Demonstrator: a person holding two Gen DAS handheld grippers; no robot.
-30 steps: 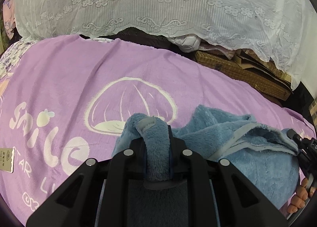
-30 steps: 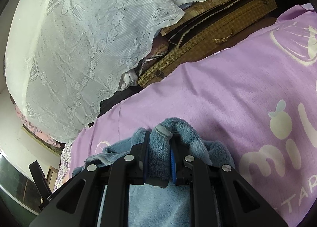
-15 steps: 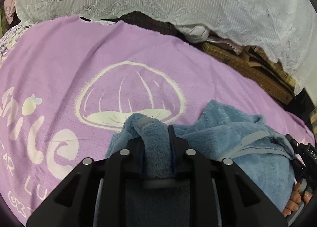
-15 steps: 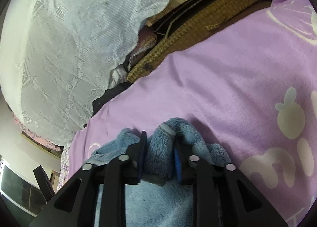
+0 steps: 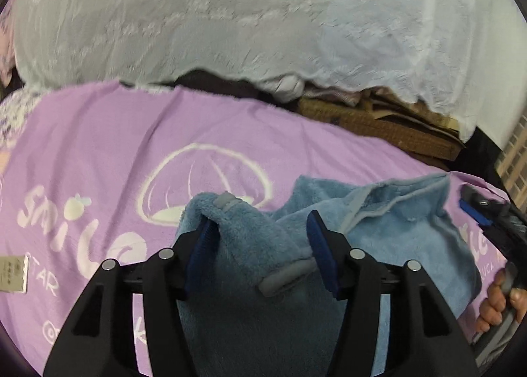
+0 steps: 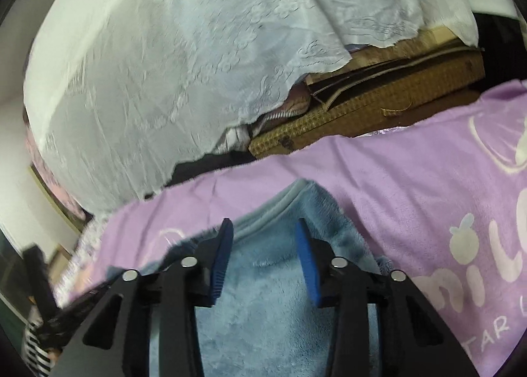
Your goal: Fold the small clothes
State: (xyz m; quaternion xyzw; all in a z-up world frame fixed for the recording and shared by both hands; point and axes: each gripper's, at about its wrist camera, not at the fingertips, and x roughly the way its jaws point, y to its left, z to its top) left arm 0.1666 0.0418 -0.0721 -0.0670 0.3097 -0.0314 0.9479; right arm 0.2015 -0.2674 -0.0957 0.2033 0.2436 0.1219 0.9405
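Observation:
A fuzzy blue garment (image 5: 388,238) with grey trim lies bunched on a purple blanket (image 5: 98,153). My left gripper (image 5: 260,228) is open, its blue pads apart, with a fold of the garment lying loose between them. My right gripper (image 6: 263,238) is open too, above the garment (image 6: 280,294), whose grey-trimmed edge lies flat just ahead of the fingertips. The right gripper also shows at the right edge of the left wrist view (image 5: 477,209), held by a hand.
The purple blanket (image 6: 411,186) has white print. Behind it hangs a white lace cloth (image 5: 230,14) over brown woven mats (image 5: 378,123) and dark clutter. A small tag (image 5: 11,273) lies at the blanket's left edge.
Both grippers were shut on folds of the blue garment; both have opened and let go. The garment edge by the right gripper has dropped flat onto the blanket.

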